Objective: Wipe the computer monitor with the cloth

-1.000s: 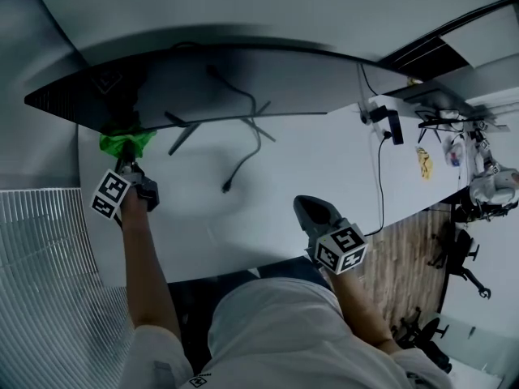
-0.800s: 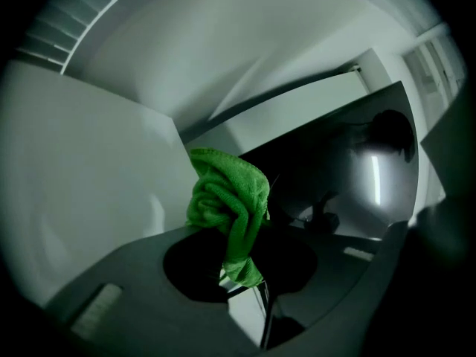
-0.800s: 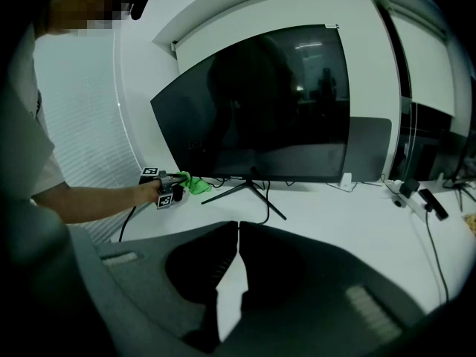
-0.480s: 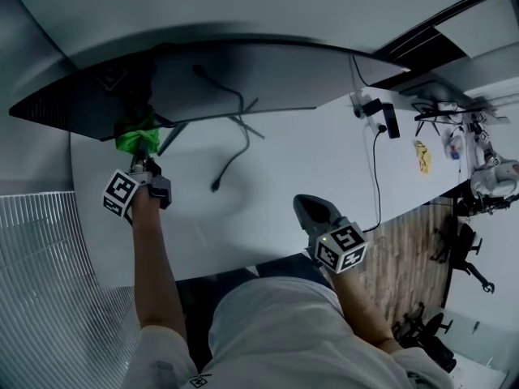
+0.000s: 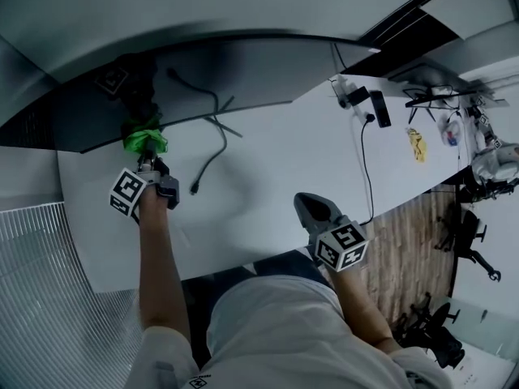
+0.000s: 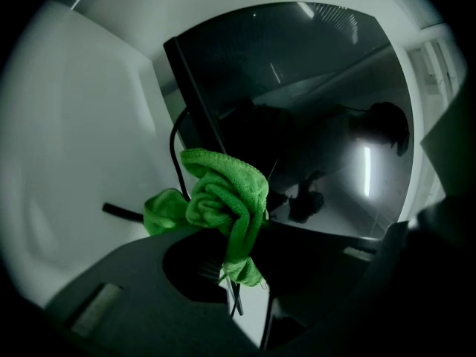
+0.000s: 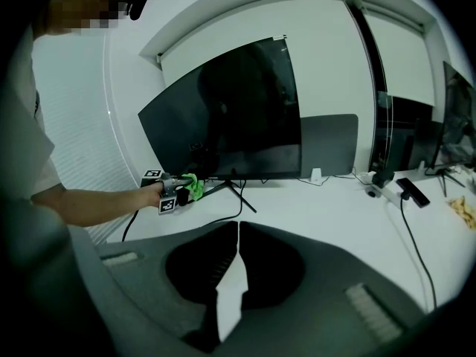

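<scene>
Cloth [image 6: 223, 199] front and centre: a bright green, nubby microfibre wad, bunched into soft folds and pinched tight between the dark jaws of the left gripper [image 5: 147, 159]. It sits at the lower left corner of the monitor [image 7: 230, 117], right by the bottom edge of the screen; whether it actually presses the glass, I cannot tell. The monitor is a wide, flat, thin-edged panel, its screen black and mirror-glossy, catching streaks of ceiling light. Below the monitor, thin black stand legs [image 7: 236, 194] splay out over the smooth white desk [image 5: 276, 160]. A black cable [image 5: 212, 144] snakes loose from under the monitor. The right gripper [image 7: 238, 227] hangs well back from the monitor, over the desk's near edge. Its matte grey jaws are closed together with nothing between them, only a thin slit below the tips. A bare forearm [image 5: 154, 258] stretches toward the monitor behind the left gripper.
</scene>
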`<state>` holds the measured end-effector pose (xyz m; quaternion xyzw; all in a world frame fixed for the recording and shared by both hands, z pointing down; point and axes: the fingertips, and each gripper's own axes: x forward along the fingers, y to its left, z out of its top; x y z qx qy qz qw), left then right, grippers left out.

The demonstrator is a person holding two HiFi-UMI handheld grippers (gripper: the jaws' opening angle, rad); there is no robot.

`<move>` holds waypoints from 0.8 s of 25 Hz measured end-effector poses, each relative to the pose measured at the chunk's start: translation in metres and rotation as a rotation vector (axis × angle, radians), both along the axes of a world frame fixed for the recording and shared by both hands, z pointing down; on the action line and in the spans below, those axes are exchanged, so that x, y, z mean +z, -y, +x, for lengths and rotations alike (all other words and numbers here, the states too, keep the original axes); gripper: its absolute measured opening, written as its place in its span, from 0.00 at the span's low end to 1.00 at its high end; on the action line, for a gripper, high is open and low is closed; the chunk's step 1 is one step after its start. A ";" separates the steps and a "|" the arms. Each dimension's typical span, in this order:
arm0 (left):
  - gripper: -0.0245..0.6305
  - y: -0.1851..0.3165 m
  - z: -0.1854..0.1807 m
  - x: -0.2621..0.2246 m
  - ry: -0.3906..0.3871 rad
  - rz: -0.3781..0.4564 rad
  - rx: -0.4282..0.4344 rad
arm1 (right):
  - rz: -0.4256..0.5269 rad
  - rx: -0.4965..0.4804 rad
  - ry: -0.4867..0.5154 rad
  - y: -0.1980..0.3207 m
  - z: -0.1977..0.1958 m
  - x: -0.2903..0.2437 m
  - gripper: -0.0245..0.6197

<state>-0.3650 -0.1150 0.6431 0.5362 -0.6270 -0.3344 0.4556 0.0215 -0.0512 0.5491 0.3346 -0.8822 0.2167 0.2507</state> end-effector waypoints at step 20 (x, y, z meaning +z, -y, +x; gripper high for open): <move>0.16 0.104 0.190 0.015 -0.070 -0.015 0.135 | 0.006 0.117 0.038 0.063 0.140 0.011 0.05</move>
